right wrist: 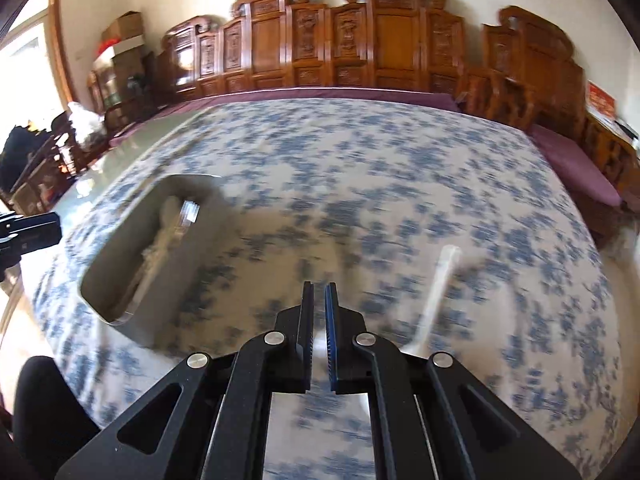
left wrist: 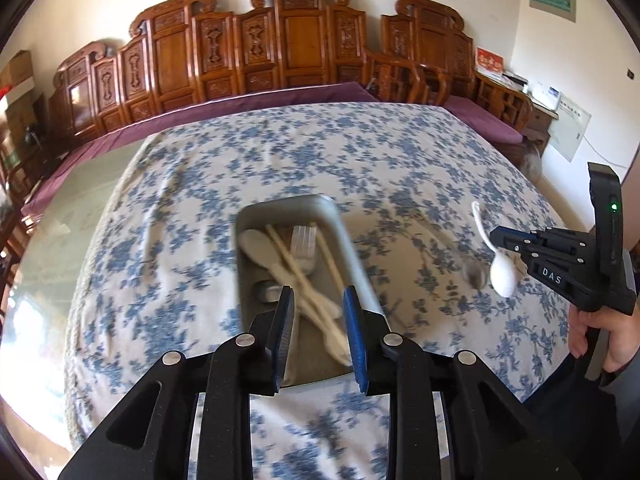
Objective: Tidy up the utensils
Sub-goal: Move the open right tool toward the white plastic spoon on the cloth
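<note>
Above the floral tabletop [left wrist: 280, 152], right of the tray, a white spoon [left wrist: 496, 258] hangs in the right gripper [left wrist: 498, 240] — jaws closed on its handle, bowl drooping down, handle end sticking up past the tips. Held off the cloth like that, it looks ready to be carried over to the tray. From the right wrist view only a pale blurred shape shows past the nearly closed jaws, so that view cannot confirm the grip.

Metal tray [left wrist: 348, 248], left of the spoon: already holds pale spoons, chopsticks [left wrist: 286, 258], a clear fork [left wrist: 304, 246] and a small dark object I cannot identify, all lying roughly lengthwise.

Left gripper [left wrist: 318, 320]: over the tray's near end, jaws slightly apart, nothing between them — utensils lie below, untouched.

Person's hand [left wrist: 600, 328] grips the right tool. Carved wooden bench [left wrist: 296, 40] behind.
</note>
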Available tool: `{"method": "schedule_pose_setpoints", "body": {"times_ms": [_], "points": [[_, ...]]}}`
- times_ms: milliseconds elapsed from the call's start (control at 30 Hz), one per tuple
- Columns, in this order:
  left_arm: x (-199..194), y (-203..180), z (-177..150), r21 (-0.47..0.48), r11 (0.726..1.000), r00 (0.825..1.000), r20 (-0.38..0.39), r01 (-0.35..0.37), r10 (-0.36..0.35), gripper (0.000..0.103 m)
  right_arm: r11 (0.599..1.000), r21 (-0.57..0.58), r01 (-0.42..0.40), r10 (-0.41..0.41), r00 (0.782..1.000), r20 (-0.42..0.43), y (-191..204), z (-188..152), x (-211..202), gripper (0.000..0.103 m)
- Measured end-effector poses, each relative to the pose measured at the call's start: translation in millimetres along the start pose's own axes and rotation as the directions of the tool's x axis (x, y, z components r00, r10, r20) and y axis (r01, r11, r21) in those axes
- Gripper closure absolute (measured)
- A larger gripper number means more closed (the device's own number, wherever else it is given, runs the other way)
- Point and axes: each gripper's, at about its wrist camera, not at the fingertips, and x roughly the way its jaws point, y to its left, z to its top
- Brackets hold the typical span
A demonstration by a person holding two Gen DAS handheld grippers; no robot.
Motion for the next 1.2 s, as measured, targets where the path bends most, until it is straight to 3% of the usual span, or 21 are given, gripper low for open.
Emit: {"method": "schedule_pose_setpoints", "body": {"times_ms": [67, 133, 400, 700, 767, 833, 900, 1200], "points": [[5.6, -11.8, 1.1, 0.002, 1.0, 1.0, 0.004, 0.0, 0.0, 0.079, 1.0, 0.019, 0.024, -0.024, 1.0, -0.003, -18.5, -6.6, 0.3, 0.094], [12.4, -22.6, 1.4, 0.0, 1.0, 1.0, 0.006, 0.003, -0.003, 0.074, 0.999, 0.03, 0.04, -0.04, 0.999, -0.004, -32.5, -11.9, 1.5, 0.083], [41.5, -57.1, -1.9, 0.01, 0.999, 0.999, -0.033, 0.033, -0.033, 0.071, 0.995, 0.093, 0.039, -0.034, 0.998, -0.049, -63.4, -20.5, 24.5, 0.072], [68.7, -87.0, 1.7, 0.025, 0.998, 0.997, -0.06, 0.053, -0.051, 0.063, 0.993, 0.095, 0.07, -0.054, 0.986, -0.156, -72.7, -24.5, 63.8, 0.074], [75.8, -93.0, 2.9, 0.02, 0.998, 0.996, -0.069, 0.062, -0.061, 0.055, 0.994, 0.078, 0.077, -0.064, 0.985, -0.16, -72.3, -25.5, 62.4, 0.075], [81.0, -98.1, 4.2, 0.018, 0.998, 0.996, -0.069, 0.065, -0.064, 0.049, 0.995, 0.059, 0.076, -0.066, 0.984, -0.163, -72.3, -27.3, 61.2, 0.086], [87.7, -103.6, 6.0, 0.018, 0.998, 0.995, -0.075, 0.061, -0.06, 0.047, 0.996, 0.044, 0.075, -0.067, 0.984, -0.164, -74.7, -27.9, 59.8, 0.091], [126.2, -131.9, 18.5, 0.017, 0.996, 0.989, -0.115, 0.091, -0.088, 0.045, 0.99, 0.091, 0.107, -0.092, 0.984, -0.151, -112.3, -26.7, 57.0, 0.092]]}}
